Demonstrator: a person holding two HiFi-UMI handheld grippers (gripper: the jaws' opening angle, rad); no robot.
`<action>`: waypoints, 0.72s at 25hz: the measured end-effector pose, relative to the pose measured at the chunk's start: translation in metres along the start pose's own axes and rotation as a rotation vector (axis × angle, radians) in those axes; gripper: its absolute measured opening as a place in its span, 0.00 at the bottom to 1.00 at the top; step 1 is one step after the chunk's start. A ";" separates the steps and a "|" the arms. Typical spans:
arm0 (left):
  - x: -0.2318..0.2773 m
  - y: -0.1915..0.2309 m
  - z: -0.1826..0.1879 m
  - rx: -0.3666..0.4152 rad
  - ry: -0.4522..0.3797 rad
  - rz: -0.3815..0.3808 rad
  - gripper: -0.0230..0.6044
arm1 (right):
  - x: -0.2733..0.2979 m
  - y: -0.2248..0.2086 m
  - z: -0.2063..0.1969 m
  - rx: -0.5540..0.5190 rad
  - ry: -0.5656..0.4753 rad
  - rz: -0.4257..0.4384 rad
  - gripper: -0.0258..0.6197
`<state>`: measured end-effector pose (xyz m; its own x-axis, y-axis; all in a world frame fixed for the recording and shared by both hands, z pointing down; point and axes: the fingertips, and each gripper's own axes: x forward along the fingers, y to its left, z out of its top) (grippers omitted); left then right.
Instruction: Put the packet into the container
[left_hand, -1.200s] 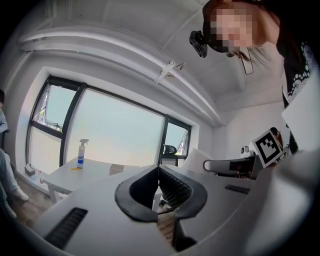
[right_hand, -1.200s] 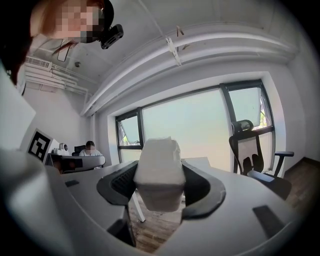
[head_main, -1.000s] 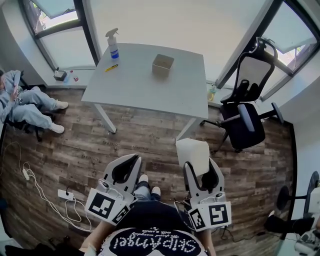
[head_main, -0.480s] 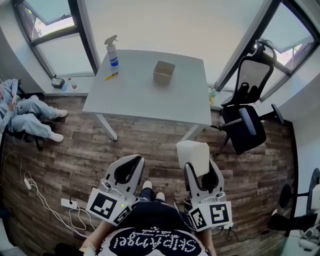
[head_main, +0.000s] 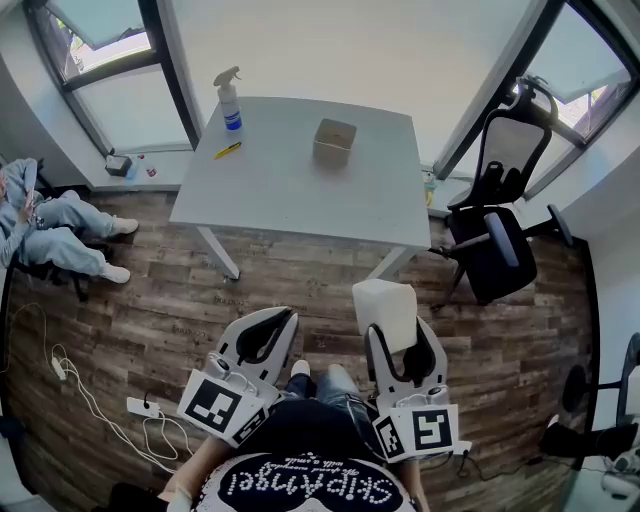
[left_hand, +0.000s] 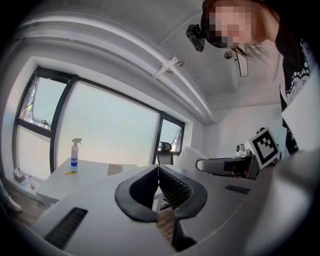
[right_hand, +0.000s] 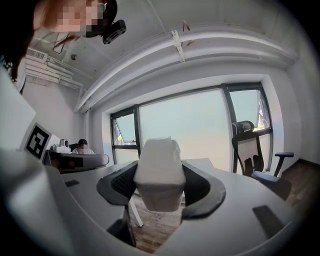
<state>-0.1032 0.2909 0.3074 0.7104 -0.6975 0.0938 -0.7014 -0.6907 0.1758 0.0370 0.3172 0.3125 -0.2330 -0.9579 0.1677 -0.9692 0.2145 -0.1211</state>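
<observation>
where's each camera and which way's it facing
Head view: on the person's head, facing steeply down at table and floor; both grippers show.
Left gripper view: on the left gripper, facing along its shut jaws toward the windows.
Right gripper view: on the right gripper, along jaws clamping the packet.
Shared: head and left gripper views show the spray bottle.

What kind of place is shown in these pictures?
Most likely an office: a grey table stands by large windows, and a black office chair is beside it.
</observation>
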 end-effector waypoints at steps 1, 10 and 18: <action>0.001 0.000 -0.001 -0.003 0.002 -0.003 0.05 | 0.000 0.001 0.000 -0.005 -0.001 0.000 0.44; 0.015 0.001 -0.006 -0.024 0.021 -0.013 0.05 | 0.013 -0.006 0.001 0.006 0.006 0.011 0.44; 0.043 0.016 -0.006 -0.029 0.034 0.015 0.05 | 0.044 -0.024 0.001 0.028 0.029 0.030 0.44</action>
<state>-0.0836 0.2506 0.3198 0.7015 -0.7007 0.1301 -0.7107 -0.6739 0.2019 0.0498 0.2694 0.3215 -0.2648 -0.9450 0.1921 -0.9591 0.2375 -0.1540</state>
